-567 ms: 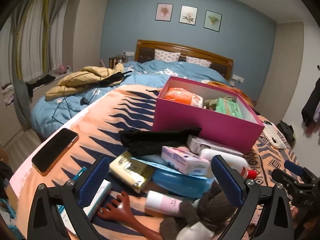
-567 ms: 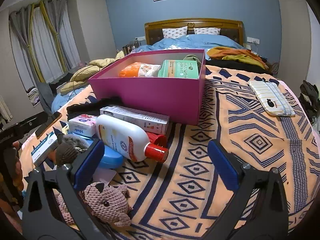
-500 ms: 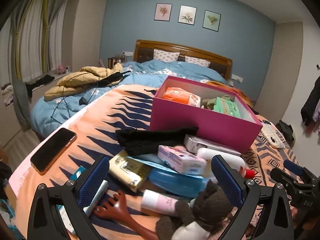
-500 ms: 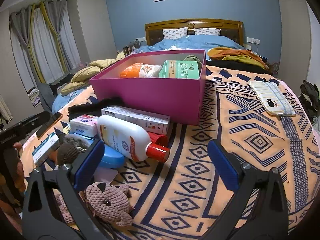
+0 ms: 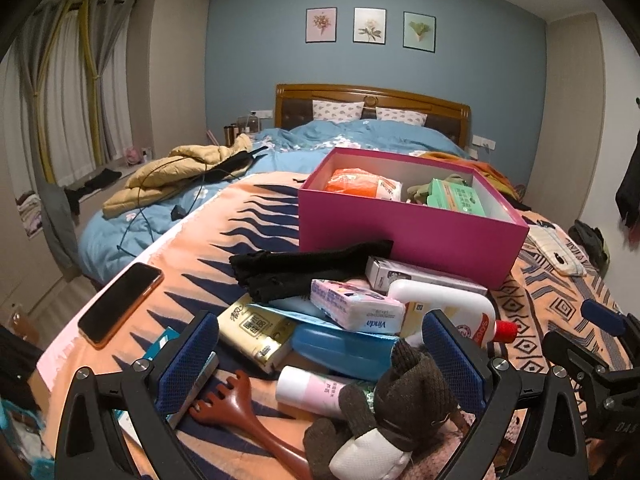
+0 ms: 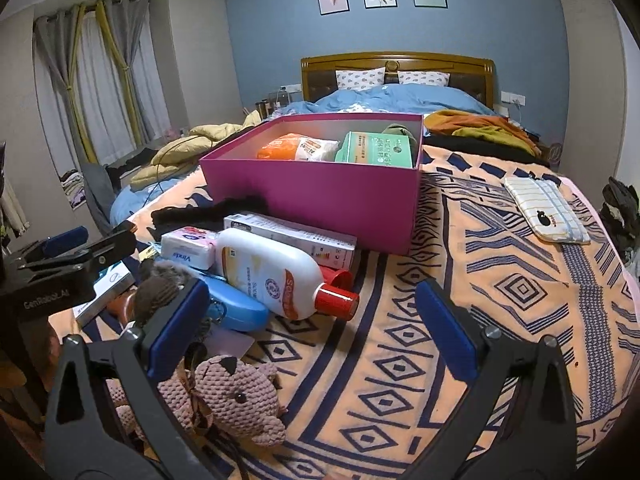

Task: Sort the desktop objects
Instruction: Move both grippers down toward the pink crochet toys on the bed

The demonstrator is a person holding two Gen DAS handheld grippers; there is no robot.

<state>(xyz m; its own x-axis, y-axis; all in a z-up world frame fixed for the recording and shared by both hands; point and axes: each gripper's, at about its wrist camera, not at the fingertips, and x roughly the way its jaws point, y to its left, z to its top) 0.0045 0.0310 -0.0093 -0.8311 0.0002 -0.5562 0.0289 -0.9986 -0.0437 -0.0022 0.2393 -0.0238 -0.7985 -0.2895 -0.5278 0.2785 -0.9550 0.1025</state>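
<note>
Left gripper is hovering, blue mesh-textured pads wide apart, gripping nothing; a knitted brown plush is lying between them. Right gripper is likewise gaping, empty; a crocheted pink plush is sitting by its left finger. Beyond: glossy white lotion bottle, then the rigid magenta box.

Indoor artificial light, moderately dim, cool cast, source overhead and out of frame. Shadows soft. Mild glare on white lotion bottle and phone screen. Strong fisheye: walls and curtains bow, black vignette in corners. Centre sharp; slight motion blur at far right edge in left wrist view.
</note>
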